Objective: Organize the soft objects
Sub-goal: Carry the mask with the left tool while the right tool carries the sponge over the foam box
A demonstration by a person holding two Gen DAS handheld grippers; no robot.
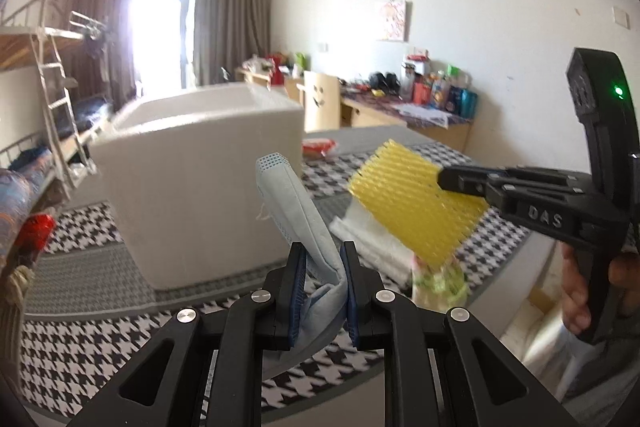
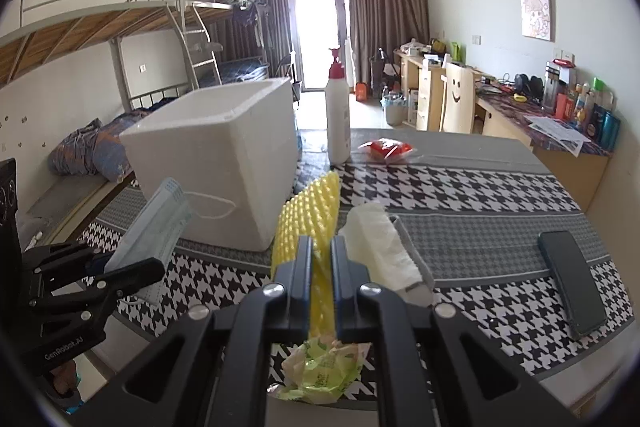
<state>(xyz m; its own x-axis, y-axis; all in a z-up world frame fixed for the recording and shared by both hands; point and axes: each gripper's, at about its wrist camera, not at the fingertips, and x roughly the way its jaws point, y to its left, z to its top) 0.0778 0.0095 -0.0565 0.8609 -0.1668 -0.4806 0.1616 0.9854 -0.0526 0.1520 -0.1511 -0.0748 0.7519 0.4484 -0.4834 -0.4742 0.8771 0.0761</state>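
Blue face mask [image 1: 298, 215] pinched between the narrowly set jaws of the left gripper [image 1: 323, 259], upper part standing up and ahead of the tips, lower fold drooping behind them. Yellow foam net [image 2: 308, 215] clamped edge-on in the nearly closed jaws of the right gripper [image 2: 321, 247], most of it projecting forward past the tips; seen from the left wrist as a broad yellow sheet held up off the tablecloth [image 2: 480, 195].

Judged mid-carry: both soft items lifted, neither yet dropped. Likely destination the white foam box [image 2: 216, 155], open-topped, ahead and left of the right jaws, directly ahead of the left jaws. Next move probably calls for raising each gripper above the rim, carrying it over the opening, then spreading the jaws; mask loops [image 2: 212, 205] dangling close to the box wall, liable to catch on the edge.

Still on the cloth: white crumpled tissue [image 2: 386, 247] just right of the right jaws, a green-printed wrapper [image 2: 320, 367] beneath them. Farther ahead, a white pump bottle [image 2: 337, 115] beside the box and a red packet [image 2: 386, 149] beyond it. Dark phone [image 2: 570, 283] well off to the right. Both grippers near each other, so some risk of collision over the box.
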